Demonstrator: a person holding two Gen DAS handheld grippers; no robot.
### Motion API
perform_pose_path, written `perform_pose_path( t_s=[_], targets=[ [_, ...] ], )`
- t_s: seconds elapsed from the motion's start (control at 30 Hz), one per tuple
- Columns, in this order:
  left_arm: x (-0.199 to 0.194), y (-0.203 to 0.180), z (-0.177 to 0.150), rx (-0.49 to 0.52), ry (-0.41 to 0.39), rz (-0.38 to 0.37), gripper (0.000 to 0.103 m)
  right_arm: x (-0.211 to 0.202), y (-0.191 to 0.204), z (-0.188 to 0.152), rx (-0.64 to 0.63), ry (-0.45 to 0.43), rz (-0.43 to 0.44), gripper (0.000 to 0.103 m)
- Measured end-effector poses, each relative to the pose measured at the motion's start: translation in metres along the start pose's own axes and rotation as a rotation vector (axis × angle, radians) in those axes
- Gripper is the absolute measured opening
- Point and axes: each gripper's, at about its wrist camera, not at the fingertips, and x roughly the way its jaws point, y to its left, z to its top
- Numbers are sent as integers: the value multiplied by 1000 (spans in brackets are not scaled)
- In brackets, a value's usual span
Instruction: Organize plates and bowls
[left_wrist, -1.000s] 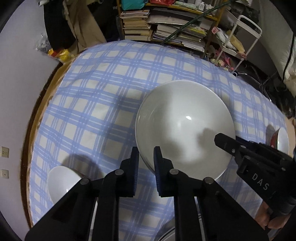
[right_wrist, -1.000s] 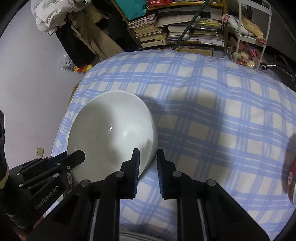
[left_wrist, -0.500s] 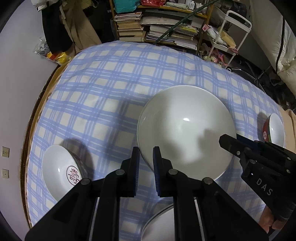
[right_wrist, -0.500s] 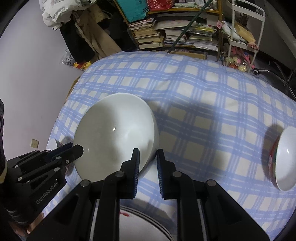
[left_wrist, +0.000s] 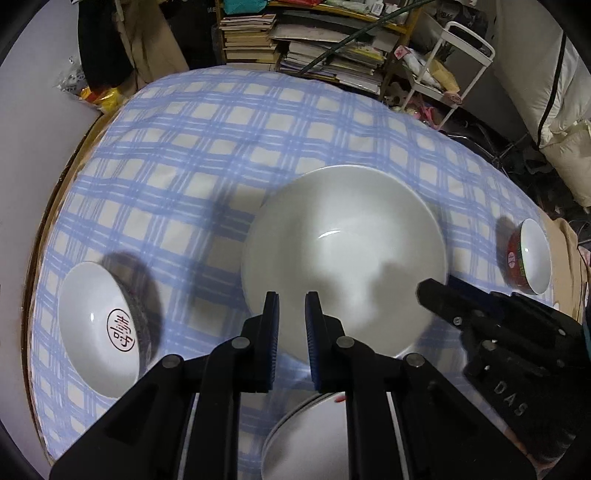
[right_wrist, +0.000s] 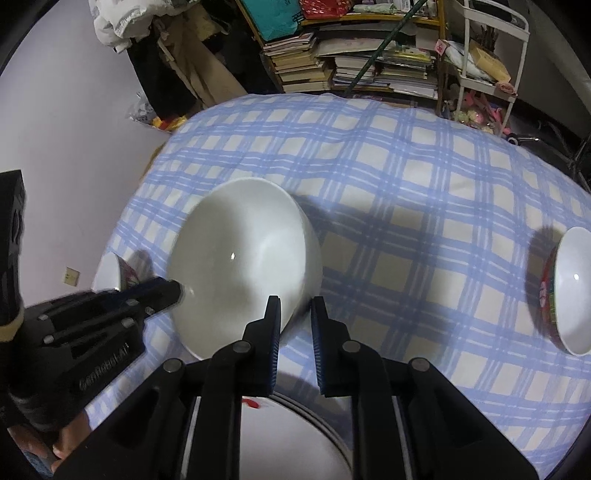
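A large, plain white ceramic bowl (left_wrist: 343, 258) is held above the blue-and-white checked tablecloth (left_wrist: 207, 155), gripped from two sides. The left gripper (left_wrist: 291, 328) is pinched on the bowl's rim at about 7 o'clock in its own view, the rim seated between the narrowly parted blue pads. The right gripper (right_wrist: 295, 332) is clamped on the opposite rim, seen at about 5 o'clock of the bowl in the right wrist view; contact of the outer pad appears likely but is blurred. A white shallow bowl with a red character in its well (left_wrist: 101, 325) is seen at 9 o'clock of the large bowl, and a red-sided bowl with a white interior (left_wrist: 530, 256) at 3 o'clock, both well apart from it. A stack of white plates (left_wrist: 306, 439) lies below the grippers at 6 o'clock.
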Motion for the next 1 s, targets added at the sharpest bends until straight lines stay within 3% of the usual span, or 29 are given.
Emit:
perform_pose_path(
  t_s=[0.07, 0.2, 0.33, 0.63, 0.73, 0.8, 0.9, 1.0],
  targets=[
    [0, -4, 1, 10, -12, 60, 14, 1, 3, 0, -20, 1, -28, 17],
    [1, 7, -2, -20, -2, 66, 14, -1, 0, -3, -17, -2, -38, 17],
    [-6, 30, -7, -76, 11, 0, 14, -8, -4, -4, 9, -20, 0, 17],
    [-36, 85, -19, -123, -48, 101, 19, -24, 34, 0, -70, -68, 28, 19],
    [-41, 106, -26, -135, -47, 134, 20, -23, 58, 3, -110, -82, 37, 34],
    [-44, 117, -29, -146, -48, 144, 20, -22, 73, 4, -127, -109, 38, 53],
    [-46, 139, -36, -171, -46, 158, 22, -22, 95, 3, -142, -153, 58, 66],
    [-46, 160, -43, -207, -42, 172, 28, -15, 116, 4, -164, -156, 98, 72]
  ],
)
